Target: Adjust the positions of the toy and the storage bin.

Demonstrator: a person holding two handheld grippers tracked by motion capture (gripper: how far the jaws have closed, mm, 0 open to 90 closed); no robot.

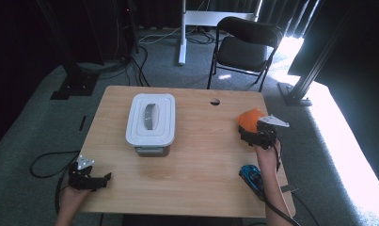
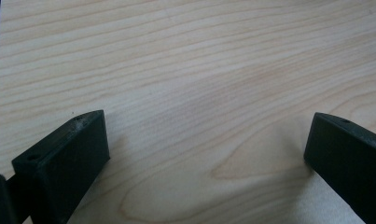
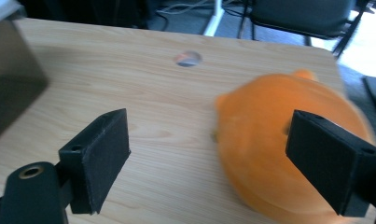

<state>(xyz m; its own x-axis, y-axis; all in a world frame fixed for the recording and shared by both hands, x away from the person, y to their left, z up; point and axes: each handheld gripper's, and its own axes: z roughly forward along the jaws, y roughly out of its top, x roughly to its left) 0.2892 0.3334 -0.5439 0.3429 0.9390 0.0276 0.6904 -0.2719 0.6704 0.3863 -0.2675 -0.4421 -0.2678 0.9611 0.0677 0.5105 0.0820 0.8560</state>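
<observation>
Orange rounded plush toy (image 3: 279, 140), right tool (image 3: 213, 163) agape — woodgrain table (image 3: 129, 84).

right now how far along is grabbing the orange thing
Nothing looks done yet. The right claw is open around the round orange soft toy, not closed on it. The left claw rests open over bare wood. Left: closing, lifting; the white lidded plastic box is shut.

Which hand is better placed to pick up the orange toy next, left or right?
Right. The right gripper is open right at the orange toy, which lies partly between its jaws. The left gripper sits at the table's near left corner, far across from the toy, over bare wood.
</observation>
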